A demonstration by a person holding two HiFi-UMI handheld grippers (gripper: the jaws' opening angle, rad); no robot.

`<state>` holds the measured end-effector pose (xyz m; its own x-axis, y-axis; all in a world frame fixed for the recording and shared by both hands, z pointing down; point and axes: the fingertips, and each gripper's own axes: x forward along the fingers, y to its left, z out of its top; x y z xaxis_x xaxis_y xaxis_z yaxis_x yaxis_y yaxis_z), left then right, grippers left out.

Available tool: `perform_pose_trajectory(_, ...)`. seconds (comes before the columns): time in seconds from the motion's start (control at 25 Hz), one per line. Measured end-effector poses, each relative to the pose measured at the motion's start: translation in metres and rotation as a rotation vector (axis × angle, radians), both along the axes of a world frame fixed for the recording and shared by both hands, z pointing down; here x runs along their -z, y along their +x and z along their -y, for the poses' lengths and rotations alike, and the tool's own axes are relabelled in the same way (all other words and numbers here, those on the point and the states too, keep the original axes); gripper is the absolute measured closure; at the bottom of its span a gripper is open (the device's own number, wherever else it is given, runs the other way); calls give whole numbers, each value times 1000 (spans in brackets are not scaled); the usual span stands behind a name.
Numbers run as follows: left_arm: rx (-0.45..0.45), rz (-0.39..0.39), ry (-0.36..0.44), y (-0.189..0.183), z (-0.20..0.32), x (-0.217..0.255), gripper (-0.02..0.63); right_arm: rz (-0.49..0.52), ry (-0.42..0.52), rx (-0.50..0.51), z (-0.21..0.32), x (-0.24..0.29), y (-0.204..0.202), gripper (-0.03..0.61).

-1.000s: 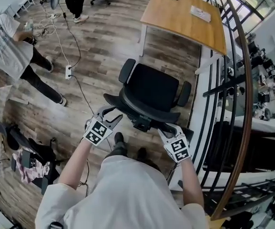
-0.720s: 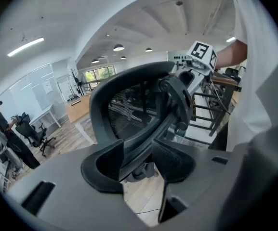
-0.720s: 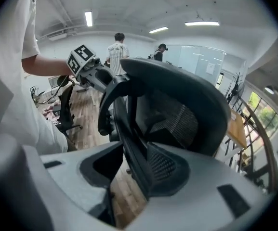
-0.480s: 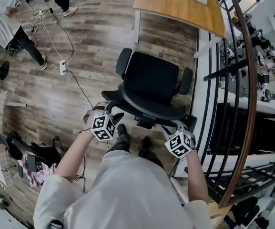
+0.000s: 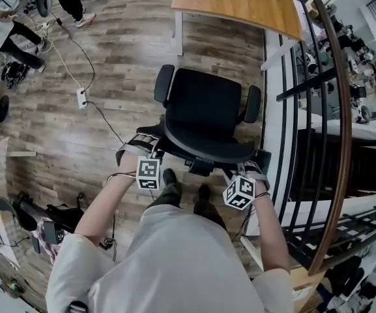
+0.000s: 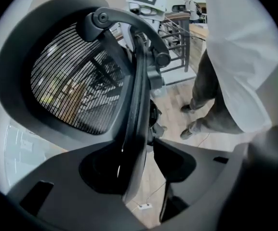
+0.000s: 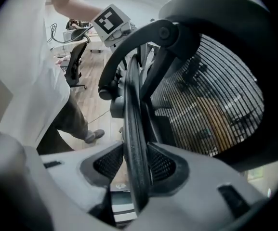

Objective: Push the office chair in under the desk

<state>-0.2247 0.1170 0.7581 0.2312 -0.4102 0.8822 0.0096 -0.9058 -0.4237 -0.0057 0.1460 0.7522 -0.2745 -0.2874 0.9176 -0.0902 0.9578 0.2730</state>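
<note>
The black office chair [image 5: 204, 103] faces the wooden desk [image 5: 233, 2], its seat short of the desk's near edge. My left gripper [image 5: 139, 147] is at the left end of the backrest's top rim and my right gripper [image 5: 247, 169] at the right end. In the left gripper view the backrest rim [image 6: 138, 105] runs between my left gripper's [image 6: 141, 162] jaws, which have just been opening. It lies against one pad, and floor shows between it and the other. In the right gripper view my right gripper [image 7: 131, 165] hugs the rim [image 7: 134, 129] with both pads after widening a little.
A black metal railing [image 5: 305, 109] with a curved wooden handrail runs close along the chair's right side. A power strip [image 5: 81, 98] and its cable lie on the wood floor to the left. People [image 5: 5, 34] stand at the far left. Bags [image 5: 44, 223] lie at lower left.
Both grippers have come down along the backrest's rim and rolled, so their marker cubes now face up. The holder has stepped closer behind the chair.
</note>
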Motion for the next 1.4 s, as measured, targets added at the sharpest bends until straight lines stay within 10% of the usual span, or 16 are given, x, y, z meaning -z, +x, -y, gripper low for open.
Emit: perform_pose_trajectory(1.4,-186,42,-65,11,30,-7,499,-103,50,-73,31,-4,8,445)
